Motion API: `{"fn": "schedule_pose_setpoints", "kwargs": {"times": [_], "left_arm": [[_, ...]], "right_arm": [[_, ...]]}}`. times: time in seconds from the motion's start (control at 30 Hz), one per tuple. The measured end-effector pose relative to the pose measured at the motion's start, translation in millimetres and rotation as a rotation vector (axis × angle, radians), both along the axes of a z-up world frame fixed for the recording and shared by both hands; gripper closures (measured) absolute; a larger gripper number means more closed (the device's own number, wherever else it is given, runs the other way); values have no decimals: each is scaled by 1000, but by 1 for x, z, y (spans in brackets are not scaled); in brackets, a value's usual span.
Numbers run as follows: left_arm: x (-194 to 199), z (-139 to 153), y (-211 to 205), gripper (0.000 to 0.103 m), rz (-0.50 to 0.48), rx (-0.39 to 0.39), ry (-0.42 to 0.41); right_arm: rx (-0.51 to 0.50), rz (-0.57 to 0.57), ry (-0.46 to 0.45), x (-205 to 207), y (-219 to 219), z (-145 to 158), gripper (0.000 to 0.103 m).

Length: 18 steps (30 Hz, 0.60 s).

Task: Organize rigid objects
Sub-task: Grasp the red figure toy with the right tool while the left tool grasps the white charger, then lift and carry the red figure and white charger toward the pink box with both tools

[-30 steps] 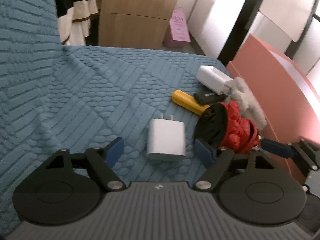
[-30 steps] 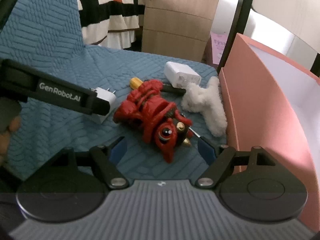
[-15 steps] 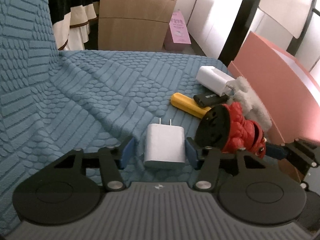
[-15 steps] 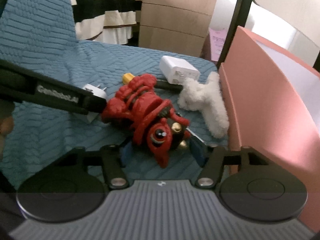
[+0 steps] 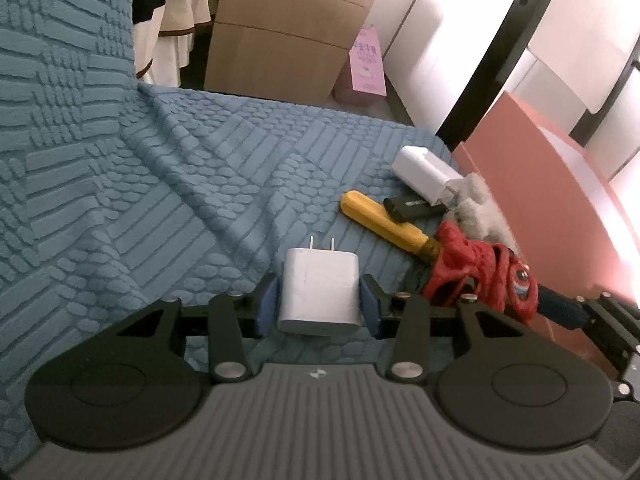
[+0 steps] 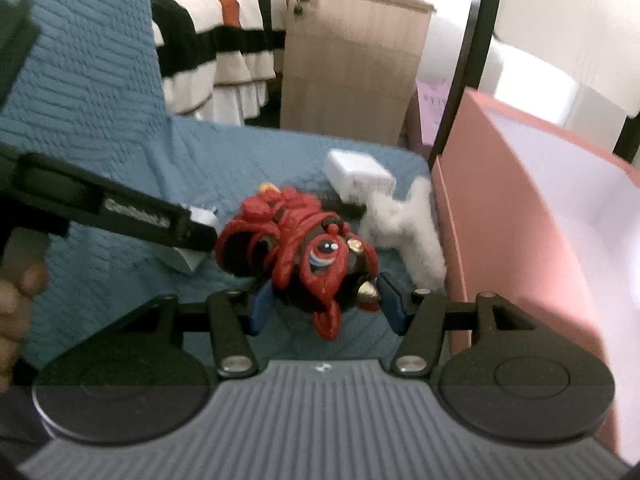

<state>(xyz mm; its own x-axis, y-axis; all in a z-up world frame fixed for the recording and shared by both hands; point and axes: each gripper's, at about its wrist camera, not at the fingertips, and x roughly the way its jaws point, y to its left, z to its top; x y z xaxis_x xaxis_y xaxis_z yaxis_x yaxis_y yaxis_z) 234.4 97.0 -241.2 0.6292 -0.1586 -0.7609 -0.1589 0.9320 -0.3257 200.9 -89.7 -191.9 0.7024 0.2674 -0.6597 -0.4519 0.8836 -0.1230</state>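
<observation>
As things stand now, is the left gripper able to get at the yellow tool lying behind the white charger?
Probably not yet. The left gripper has the white charger between its closing jaws, so it is occupied. The yellow tool lies uncovered on the blue cover, but the red figurine crowds its near end.

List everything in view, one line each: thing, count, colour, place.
wall charger: 1, white, between the left tongs' pads
toy figure: 1, red, between the right tongs' pads
power adapter: 1, white, far end of the cover
screwdriver handle: 1, yellow, beside the toy
black stick: 1, black, lying on the handle
fluffy piece: 1, white, against the box
box: 1, pink, right of the cover
cover: 1, blue, textured, under everything
cabinet: 1, wooden, behind
left tongs: closing on the charger
right tongs: around the toy
</observation>
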Motion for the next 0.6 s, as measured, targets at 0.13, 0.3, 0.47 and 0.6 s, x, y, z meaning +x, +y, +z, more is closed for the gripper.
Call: {"fn": "schedule_pose_setpoints", "kwargs": {"times": [0.13, 0.3, 0.47, 0.6], "left_arm": [[-7, 6, 3, 54, 19, -24, -12], [-16, 13, 7, 55, 38, -59, -28], [-20, 13, 6, 55, 42, -67, -17], [-21, 10, 5, 55, 40, -66, -2]], "right_arm": [[3, 18, -62, -10, -1, 13, 45], [-8, 34, -95, -17, -1, 21, 48], [-16, 53, -99, -22, 0, 23, 69], [-34, 69, -118, -24, 5, 23, 71]]}}
